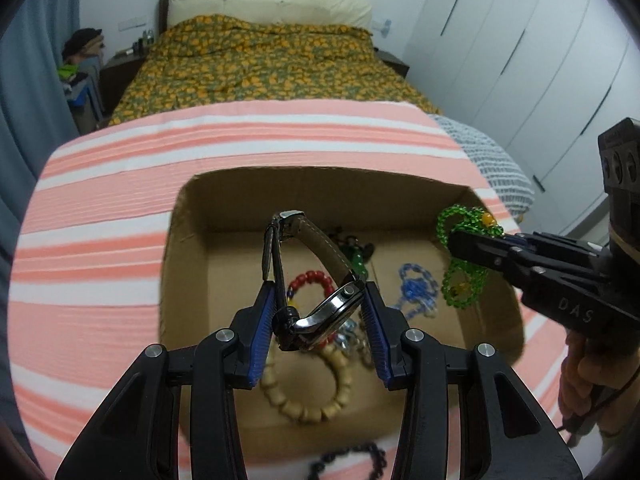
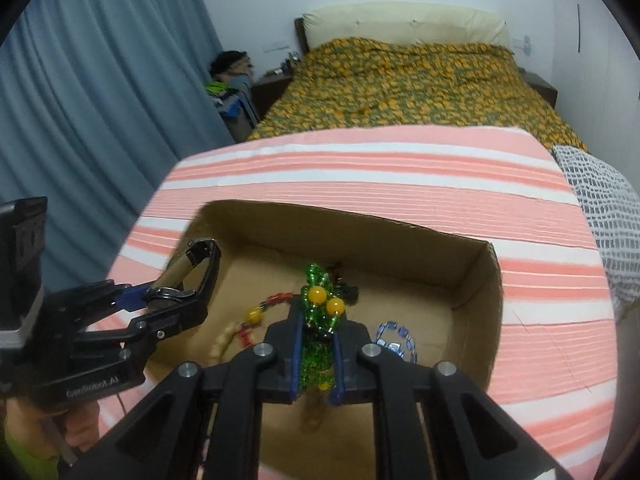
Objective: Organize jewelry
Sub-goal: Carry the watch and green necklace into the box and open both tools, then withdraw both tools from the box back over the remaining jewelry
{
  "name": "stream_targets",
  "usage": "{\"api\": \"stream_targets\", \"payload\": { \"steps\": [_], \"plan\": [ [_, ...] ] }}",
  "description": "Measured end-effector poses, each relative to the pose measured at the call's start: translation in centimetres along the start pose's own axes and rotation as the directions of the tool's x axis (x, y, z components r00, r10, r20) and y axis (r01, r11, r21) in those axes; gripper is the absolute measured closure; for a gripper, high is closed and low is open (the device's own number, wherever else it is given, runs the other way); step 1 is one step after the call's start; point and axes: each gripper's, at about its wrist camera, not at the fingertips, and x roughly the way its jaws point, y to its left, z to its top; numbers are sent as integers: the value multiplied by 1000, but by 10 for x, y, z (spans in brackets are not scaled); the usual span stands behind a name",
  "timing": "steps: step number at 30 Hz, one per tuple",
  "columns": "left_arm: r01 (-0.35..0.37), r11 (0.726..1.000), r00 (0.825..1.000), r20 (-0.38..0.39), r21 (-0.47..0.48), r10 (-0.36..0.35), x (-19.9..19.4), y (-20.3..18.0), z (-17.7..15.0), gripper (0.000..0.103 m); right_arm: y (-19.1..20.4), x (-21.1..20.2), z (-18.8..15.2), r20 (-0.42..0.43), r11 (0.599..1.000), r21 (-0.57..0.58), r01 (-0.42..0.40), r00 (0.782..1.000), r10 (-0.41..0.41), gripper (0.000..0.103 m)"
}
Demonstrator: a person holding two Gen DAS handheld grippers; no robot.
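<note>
My left gripper (image 1: 320, 308) is shut on a wristwatch (image 1: 332, 312) with a brown strap and holds it above the open cardboard box (image 1: 184, 240). My right gripper (image 2: 318, 330) is shut on a green bead bracelet (image 2: 318, 356) with yellow beads, also above the box; it shows in the left wrist view (image 1: 464, 256) at the right. In the box lie a red bead bracelet (image 1: 316, 280), a blue bead bracelet (image 1: 416, 292), a beige wooden bead bracelet (image 1: 312, 400) and a dark green piece (image 1: 356, 256). The watch also shows in the right wrist view (image 2: 188, 276).
The box stands on a pink and white striped cloth (image 1: 100, 240). A dark bead bracelet (image 1: 352, 460) lies on the cloth in front of the box. Behind are a bed with a floral cover (image 1: 260, 64), blue curtains (image 2: 100, 100) and white wardrobes (image 1: 540, 60).
</note>
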Motion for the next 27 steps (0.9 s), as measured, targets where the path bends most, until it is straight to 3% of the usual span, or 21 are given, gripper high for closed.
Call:
{"api": "stream_targets", "payload": {
  "steps": [7,8,9,11,21,27],
  "plan": [
    [-15,1000,1000,-12,7,15,19,-1,-4,55,-7,28,-3,-30,1000,2,29,999,-29,88],
    [-29,1000,1000,-11,8,29,19,-1,-6,49,-7,29,-4,-32,999,-4,42,999,-42,82],
    [-31,999,999,-9,7,31,20,-1,-3,44,-7,29,-4,-29,999,-8,50,998,-51,65],
    [-39,999,999,12,-1,39,15,-1,-4,22,-6,25,-4,-1,998,-12,63,998,-63,49],
    [-30,999,994,104,14,28,-37,-9,-25,16,10,-16,-17,92,995,-68,77,993,-70,49],
    [-26,999,991,128,22,23,-75,-9,-84,12,24,-63,-75,129,993,-110,48,991,-33,49]
  ]
}}
